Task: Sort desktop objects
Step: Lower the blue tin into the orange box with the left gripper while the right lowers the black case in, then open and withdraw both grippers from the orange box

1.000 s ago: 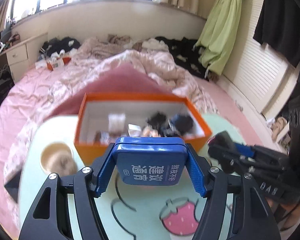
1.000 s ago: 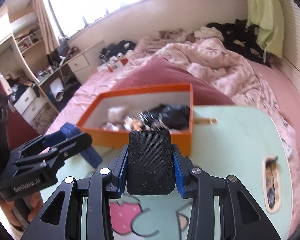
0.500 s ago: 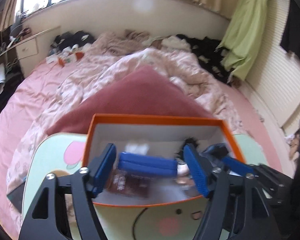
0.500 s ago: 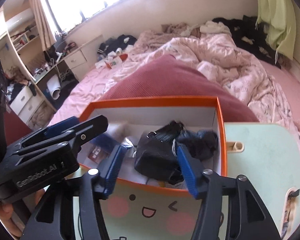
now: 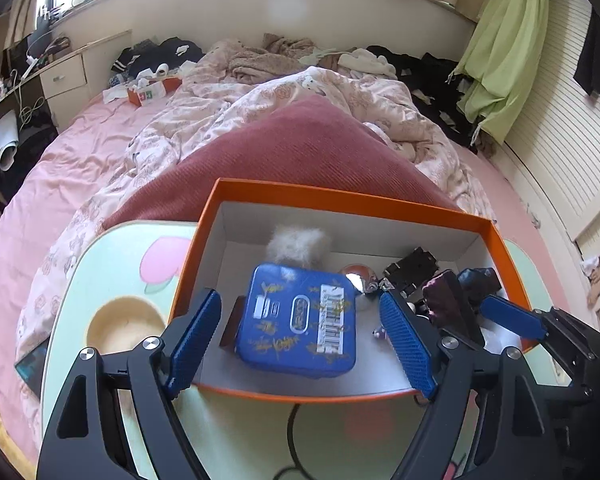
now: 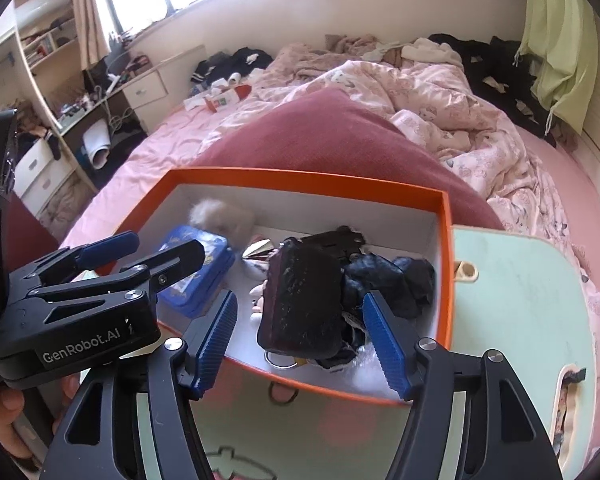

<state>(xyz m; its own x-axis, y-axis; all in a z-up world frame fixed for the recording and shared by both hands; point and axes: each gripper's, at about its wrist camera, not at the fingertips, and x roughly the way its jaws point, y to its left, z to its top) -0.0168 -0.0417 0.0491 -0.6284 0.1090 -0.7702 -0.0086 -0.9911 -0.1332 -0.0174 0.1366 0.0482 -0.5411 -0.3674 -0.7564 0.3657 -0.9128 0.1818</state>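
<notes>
An orange box (image 5: 204, 236) with a white inside stands on the pale green lap table (image 5: 80, 280). A blue tin (image 5: 298, 320) lies in it, barcode side up, below my open left gripper (image 5: 302, 340). A fluffy white pompom (image 5: 298, 242) and several dark items lie behind the tin. In the right wrist view a black block (image 6: 302, 306) rests tilted on dark things in the box (image 6: 444, 264), between the fingers of my open right gripper (image 6: 304, 340). The blue tin (image 6: 198, 270) and the left gripper (image 6: 112, 264) show at left.
The table (image 6: 520, 320) sits on a bed with a dark red cushion (image 5: 300, 148) and a pink quilt (image 5: 300, 92) behind the box. Drawers and shelves (image 6: 52, 92) stand at the left. A green cloth (image 5: 504, 48) hangs at the right.
Both grippers moved forward over the box and opened. The blue tin left my left gripper and the black block left my right gripper; both now lie in the box.
</notes>
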